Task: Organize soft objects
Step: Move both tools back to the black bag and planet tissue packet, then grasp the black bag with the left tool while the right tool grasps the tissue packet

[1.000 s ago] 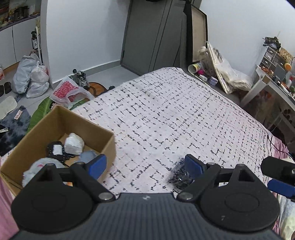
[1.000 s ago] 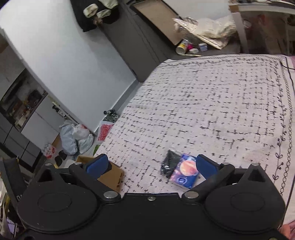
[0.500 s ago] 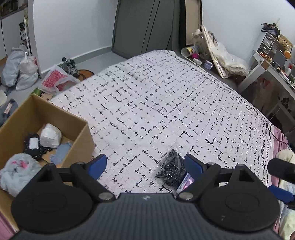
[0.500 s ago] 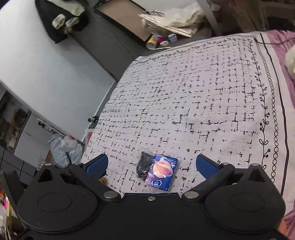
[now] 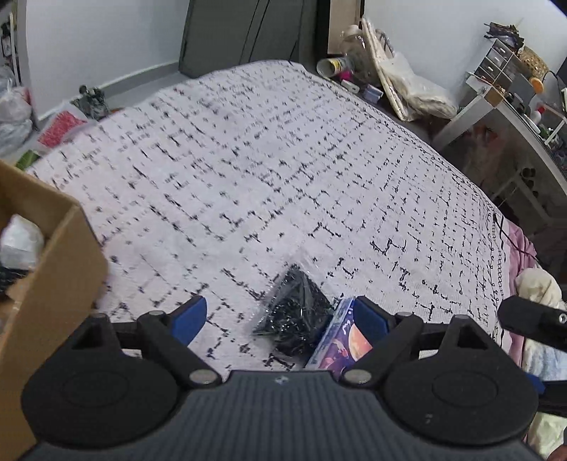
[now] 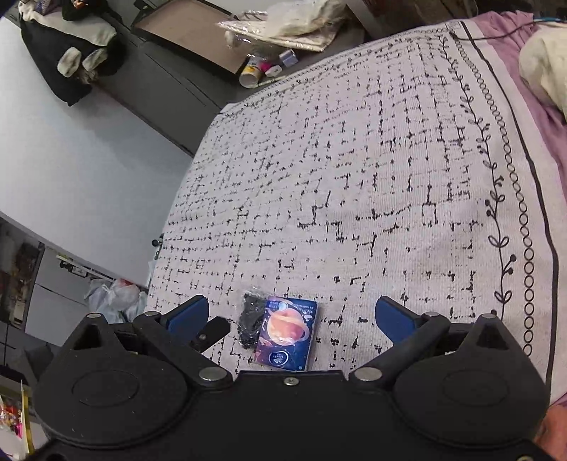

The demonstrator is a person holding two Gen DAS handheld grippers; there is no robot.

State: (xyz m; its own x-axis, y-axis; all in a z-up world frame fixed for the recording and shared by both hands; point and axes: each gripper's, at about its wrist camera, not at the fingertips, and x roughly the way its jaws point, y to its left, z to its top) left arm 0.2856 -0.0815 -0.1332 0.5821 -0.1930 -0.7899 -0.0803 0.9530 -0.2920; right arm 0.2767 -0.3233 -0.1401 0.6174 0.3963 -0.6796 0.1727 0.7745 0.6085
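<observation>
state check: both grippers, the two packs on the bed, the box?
left gripper: open, fingers either side of the black pack, nothing gripped
right gripper: open, nothing gripped
black pack: lying on the bed cover, loose
planet-print pack: lying flat, sealed, right beside the black pack
cardboard box: open-topped, already holding soft items

Beyond the bed you see a dark wardrobe (image 5: 255, 32), a white desk (image 5: 503, 117) with small drawers (image 5: 496, 64), and tied plastic bags (image 6: 113, 296) on the floor.
</observation>
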